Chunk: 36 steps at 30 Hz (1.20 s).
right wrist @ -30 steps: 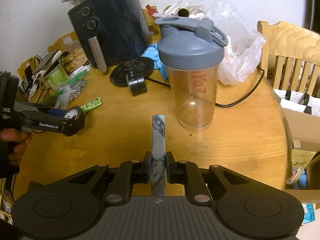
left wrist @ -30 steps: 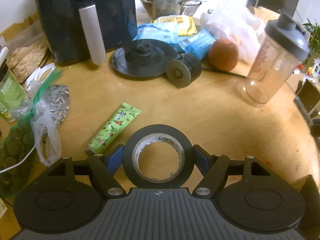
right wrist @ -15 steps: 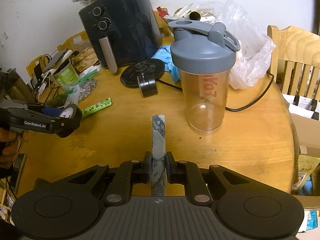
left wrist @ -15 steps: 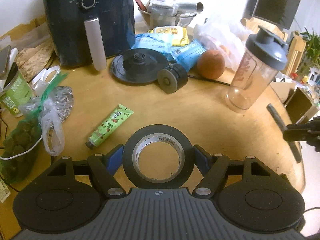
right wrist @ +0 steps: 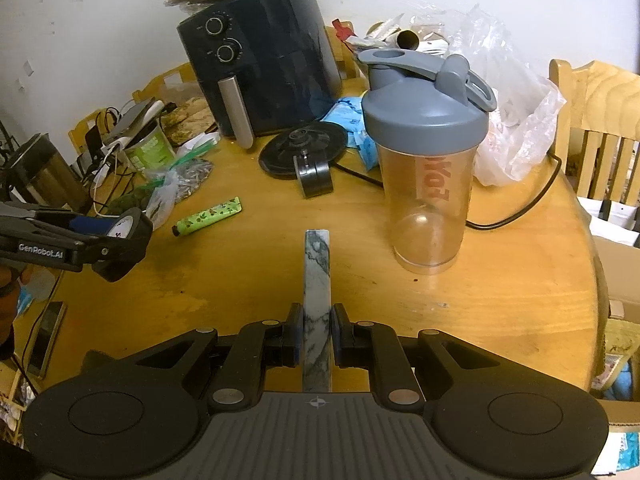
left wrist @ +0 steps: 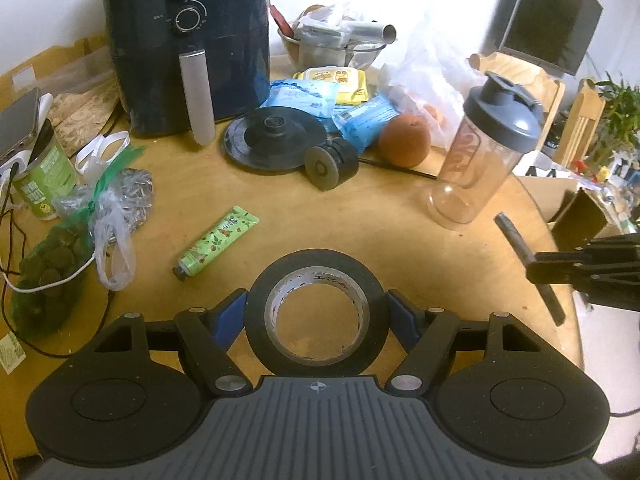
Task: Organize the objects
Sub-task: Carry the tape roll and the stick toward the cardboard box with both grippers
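A black roll of tape [left wrist: 316,261] sits between the blue pads of my left gripper [left wrist: 317,309], which is shut on its sides and holds it above the round wooden table [left wrist: 360,220]. In the right wrist view, the left gripper [right wrist: 120,240] hangs over the table's left edge with the roll in it. My right gripper [right wrist: 317,332] is shut on a thin grey-white marbled slab [right wrist: 317,264], held on edge and pointing forward. The left wrist view shows that slab [left wrist: 514,236] as a dark bar at the right, above the table.
A clear shaker bottle [right wrist: 426,152] with a grey lid stands just right of the slab. A green tube [left wrist: 218,240] lies mid-table. Behind it are a black air fryer [left wrist: 188,40], a kettle base [left wrist: 276,140], an orange [left wrist: 404,140], snack packs and plastic bags. A wooden chair [right wrist: 600,112] stands at the right.
My left gripper has risen and pulled back with the tape roll, so more of the table shows. The right gripper with its slab has come into the left view; it has stayed in place.
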Each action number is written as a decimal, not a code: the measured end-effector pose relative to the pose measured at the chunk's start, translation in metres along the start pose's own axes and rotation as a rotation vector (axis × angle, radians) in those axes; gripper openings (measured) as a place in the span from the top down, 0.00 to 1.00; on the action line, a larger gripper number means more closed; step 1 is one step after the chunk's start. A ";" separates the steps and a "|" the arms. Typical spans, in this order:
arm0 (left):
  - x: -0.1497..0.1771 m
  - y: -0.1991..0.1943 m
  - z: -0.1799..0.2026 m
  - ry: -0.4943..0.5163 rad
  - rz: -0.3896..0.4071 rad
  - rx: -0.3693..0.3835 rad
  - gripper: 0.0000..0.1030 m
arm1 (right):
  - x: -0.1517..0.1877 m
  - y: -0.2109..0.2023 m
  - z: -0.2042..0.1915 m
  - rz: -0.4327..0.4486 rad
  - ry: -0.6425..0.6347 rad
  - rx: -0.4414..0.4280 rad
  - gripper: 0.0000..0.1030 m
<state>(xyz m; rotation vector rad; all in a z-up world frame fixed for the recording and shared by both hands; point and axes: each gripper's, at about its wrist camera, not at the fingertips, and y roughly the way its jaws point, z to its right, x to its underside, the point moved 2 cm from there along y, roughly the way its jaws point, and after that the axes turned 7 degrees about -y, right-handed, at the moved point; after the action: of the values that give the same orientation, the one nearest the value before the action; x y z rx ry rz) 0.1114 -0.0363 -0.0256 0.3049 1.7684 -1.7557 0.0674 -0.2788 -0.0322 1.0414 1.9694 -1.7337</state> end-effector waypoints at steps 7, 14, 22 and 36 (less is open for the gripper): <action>0.009 -0.015 0.009 -0.017 0.013 0.002 0.30 | 0.003 -0.005 -0.004 0.006 -0.011 -0.027 0.84; 0.024 -0.027 0.017 -0.030 0.005 0.009 0.30 | 0.009 -0.010 -0.011 0.007 -0.028 -0.058 0.84; 0.043 -0.034 0.031 -0.037 -0.020 0.041 0.30 | 0.014 -0.015 -0.018 -0.001 -0.041 -0.091 0.84; 0.066 -0.047 0.068 0.021 -0.001 0.103 0.29 | 0.028 -0.031 -0.021 0.006 -0.046 -0.111 0.84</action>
<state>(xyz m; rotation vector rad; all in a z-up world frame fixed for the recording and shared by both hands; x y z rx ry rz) 0.0508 -0.1227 -0.0198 0.3665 1.6959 -1.8535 0.0316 -0.2499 -0.0240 0.9614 2.0066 -1.6104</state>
